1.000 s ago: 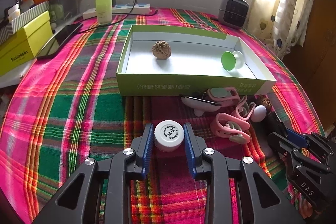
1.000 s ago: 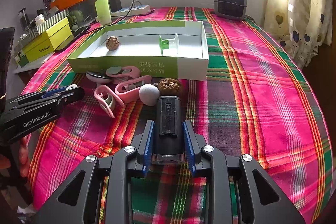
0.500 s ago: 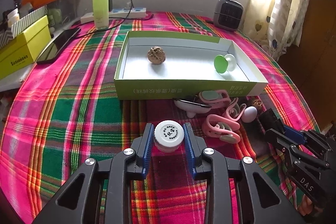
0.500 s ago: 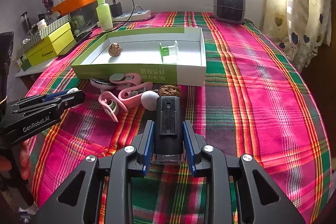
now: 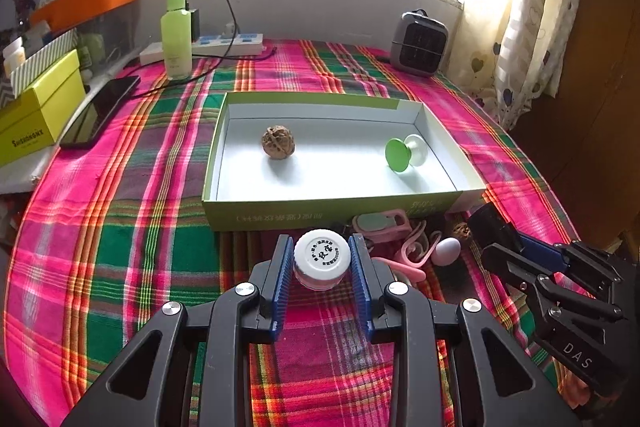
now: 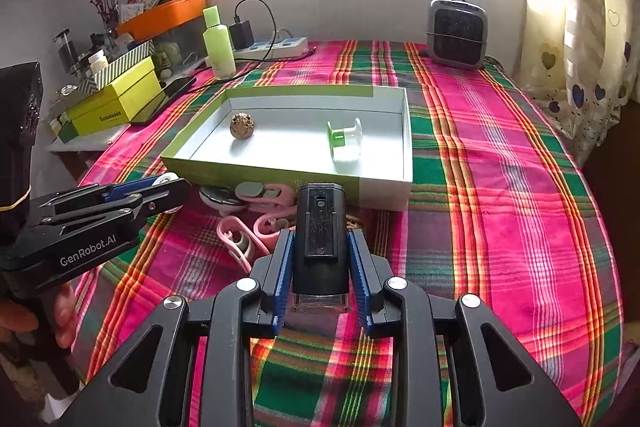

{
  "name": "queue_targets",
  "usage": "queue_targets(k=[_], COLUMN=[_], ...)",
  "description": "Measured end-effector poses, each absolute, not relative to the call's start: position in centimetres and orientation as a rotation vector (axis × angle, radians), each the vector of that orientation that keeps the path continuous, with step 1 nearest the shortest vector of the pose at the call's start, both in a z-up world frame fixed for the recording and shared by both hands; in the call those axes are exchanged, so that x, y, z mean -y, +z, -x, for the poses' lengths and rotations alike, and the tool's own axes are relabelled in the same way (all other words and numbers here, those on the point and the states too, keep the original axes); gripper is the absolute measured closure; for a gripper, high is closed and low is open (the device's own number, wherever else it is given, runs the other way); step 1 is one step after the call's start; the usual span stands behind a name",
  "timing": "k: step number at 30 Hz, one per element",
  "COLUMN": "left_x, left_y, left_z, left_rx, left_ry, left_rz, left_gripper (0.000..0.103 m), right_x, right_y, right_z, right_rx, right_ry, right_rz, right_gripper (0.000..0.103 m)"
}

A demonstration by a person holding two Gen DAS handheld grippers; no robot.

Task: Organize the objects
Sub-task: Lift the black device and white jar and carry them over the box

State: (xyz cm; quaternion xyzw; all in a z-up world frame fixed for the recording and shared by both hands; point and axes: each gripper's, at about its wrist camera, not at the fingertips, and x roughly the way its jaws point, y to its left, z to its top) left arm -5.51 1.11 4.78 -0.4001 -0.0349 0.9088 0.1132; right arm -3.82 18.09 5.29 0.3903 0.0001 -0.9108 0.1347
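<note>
My left gripper is shut on a small white-capped bottle, held above the plaid cloth just in front of the green-rimmed white box. My right gripper is shut on a black rectangular device, also raised in front of the box. The box holds a walnut and a green-and-white spool. Pink clips, a white egg-shaped thing and another walnut lie on the cloth in front of the box.
A green bottle, power strip and small heater stand at the back. A phone and yellow box lie at the left. The table edge curves away on the right by the curtain.
Both grippers have risen with their objects, so the table and box look farther below. The bottle and the black device stay gripped.
</note>
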Motion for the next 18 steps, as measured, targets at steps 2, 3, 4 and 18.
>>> queue_targets(k=[2, 3, 4, 18], left_x=[-1.0, -1.0, -0.9, -1.6], left_y=[5.1, 5.2, 5.4, 5.9], left_z=[6.1, 6.4, 6.7, 12.4], left_rx=[0.106, 0.114, 0.119, 0.116], left_ry=[2.674, 2.673, 2.67, 2.647], left_rz=[1.167, 1.165, 1.164, 1.179], left_gripper=[0.077, 0.077, 0.077, 0.077], right_x=[-17.7, -17.5, -17.3, -17.2], right_y=[5.6, 5.8, 5.9, 6.8], right_z=[4.4, 4.7, 5.1, 11.4], right_rx=[-0.013, -0.02, -0.025, -0.014], right_ry=[-2.633, -2.633, -2.631, -2.614], right_rz=[-1.122, -1.116, -1.11, -1.133], right_gripper=[0.074, 0.074, 0.074, 0.074])
